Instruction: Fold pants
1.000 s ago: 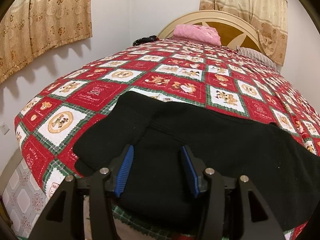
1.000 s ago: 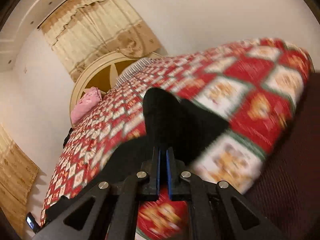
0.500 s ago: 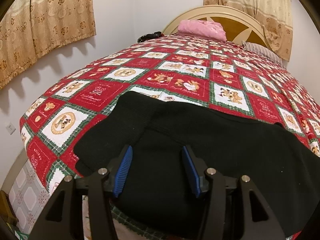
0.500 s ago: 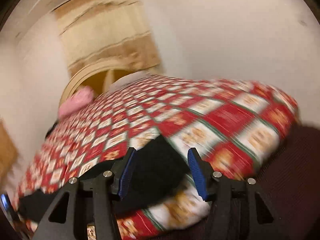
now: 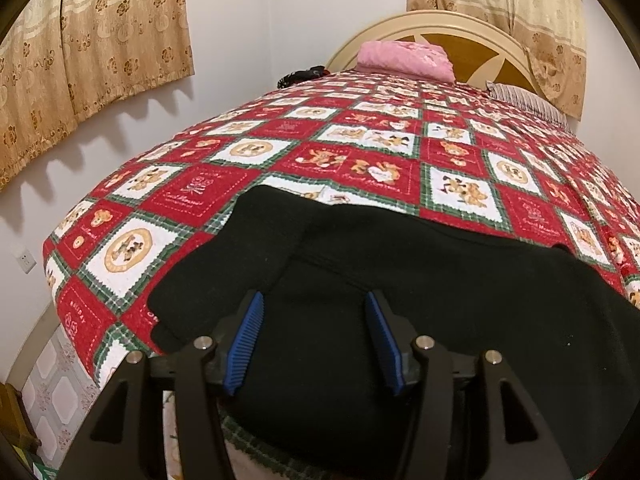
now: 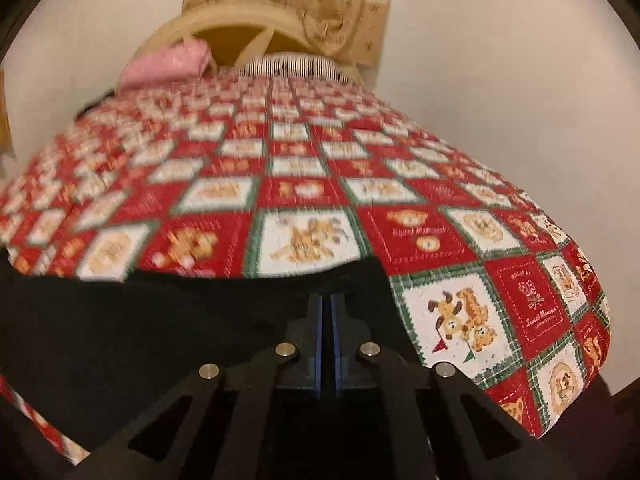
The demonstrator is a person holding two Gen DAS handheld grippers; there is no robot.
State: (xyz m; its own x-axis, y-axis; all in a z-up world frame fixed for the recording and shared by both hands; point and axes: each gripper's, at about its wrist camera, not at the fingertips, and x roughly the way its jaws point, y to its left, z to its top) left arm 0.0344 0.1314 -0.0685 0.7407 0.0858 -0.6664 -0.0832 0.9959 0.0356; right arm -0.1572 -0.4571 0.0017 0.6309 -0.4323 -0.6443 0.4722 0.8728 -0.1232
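The black pants [image 5: 420, 288] lie flat across the near end of the bed on a red, white and green checked quilt [image 5: 360, 148]. My left gripper [image 5: 312, 320] is open, its blue pads just above the pants near their left end, holding nothing. In the right wrist view the pants [image 6: 160, 320] stretch off to the left, their right end at about the middle of the frame. My right gripper [image 6: 326, 312] has its pads closed together low over that right end; whether cloth is pinched between them does not show.
A pink pillow [image 5: 404, 58] and a striped pillow [image 5: 528, 100] lie by the wooden headboard [image 5: 460, 40]. A dark item [image 5: 300, 76] sits at the far left of the bed. Curtains [image 5: 92, 40] hang on the wall at left. Tiled floor [image 5: 52, 380] shows below the bed's left corner.
My right gripper let the pants' end down, opened, swung to face the headboard and has shut again over the right end. The left gripper stayed open and hardly moved.
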